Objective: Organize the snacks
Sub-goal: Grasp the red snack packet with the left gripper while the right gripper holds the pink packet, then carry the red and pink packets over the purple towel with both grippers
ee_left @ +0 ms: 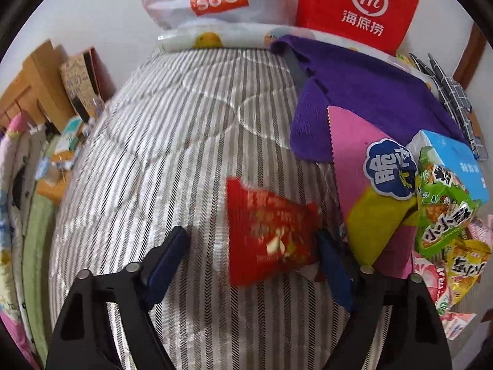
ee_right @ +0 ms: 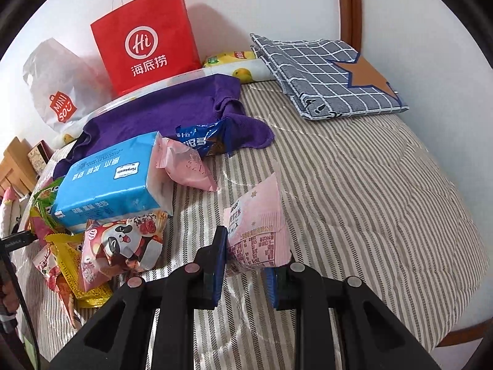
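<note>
1. The red snack packet (ee_left: pixel 271 231) is blurred, its print unreadable; it lies on the striped quilt (ee_left: pixel 172 141) between the left gripper (ee_left: pixel 255 252) fingers, which stand apart, unclenched.
2. The right gripper (ee_right: pixel 246 262) is clamped on a pink snack packet (ee_right: pixel 258 231) (its lower edge hidden by the fingers).
3. A snack heap (ee_right: pixel 92 246) lies beside a blue tissue pack (ee_right: pixel 107 182) and purple cloth (ee_right: pixel 172 111).
4. A red paper bag (ee_right: pixel 148 37) stands against the white wall.
</note>
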Tool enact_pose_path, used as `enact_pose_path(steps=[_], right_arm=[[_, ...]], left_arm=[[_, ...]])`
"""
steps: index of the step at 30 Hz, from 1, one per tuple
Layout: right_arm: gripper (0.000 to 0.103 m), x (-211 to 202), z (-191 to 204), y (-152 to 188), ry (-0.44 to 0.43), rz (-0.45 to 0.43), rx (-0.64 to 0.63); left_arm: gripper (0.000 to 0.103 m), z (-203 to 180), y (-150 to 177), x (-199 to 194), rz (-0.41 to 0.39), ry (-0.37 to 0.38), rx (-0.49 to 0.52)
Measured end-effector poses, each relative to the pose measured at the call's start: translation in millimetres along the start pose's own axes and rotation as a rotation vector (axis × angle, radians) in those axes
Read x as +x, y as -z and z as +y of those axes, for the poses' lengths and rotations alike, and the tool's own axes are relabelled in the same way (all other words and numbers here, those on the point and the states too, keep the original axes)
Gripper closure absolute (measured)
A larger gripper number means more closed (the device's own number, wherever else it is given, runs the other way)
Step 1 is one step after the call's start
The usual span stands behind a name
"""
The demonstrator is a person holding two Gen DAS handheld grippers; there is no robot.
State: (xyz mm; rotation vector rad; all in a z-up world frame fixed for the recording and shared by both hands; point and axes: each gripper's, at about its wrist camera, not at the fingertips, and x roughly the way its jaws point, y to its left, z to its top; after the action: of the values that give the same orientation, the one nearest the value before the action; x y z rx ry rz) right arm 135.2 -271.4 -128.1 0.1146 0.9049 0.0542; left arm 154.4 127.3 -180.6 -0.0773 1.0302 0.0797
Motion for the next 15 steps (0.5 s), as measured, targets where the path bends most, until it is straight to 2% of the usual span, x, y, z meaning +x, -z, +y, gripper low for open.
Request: enact_pose_path(steps=[1,3,5,12,15], right_arm=[[0.082,-1,1,0,0.003,0.001,0.001],[0.082,-2,2,1,0.002,0.000,0.000],[0.082,-3,4,0,-0.006,-0.004,-0.005],[0.082,-6,16,4,-0.032,-0.019,-0.029],[0.082,-7,19,7,-0.039,-0.021,-0.038]], left_arm=[[0.030,-2,1,-1,-0.006,-0.004,0.009],[0.047,-2,2,-4,-0.013,0.007,0.013],[0.058,0,3,-7,-0.014,0.021,0.010],[0.059,11,14,-19,-0.025,0.045,-0.018],[0.059,14,21,-27,-0.029,0.077,-0.036]])
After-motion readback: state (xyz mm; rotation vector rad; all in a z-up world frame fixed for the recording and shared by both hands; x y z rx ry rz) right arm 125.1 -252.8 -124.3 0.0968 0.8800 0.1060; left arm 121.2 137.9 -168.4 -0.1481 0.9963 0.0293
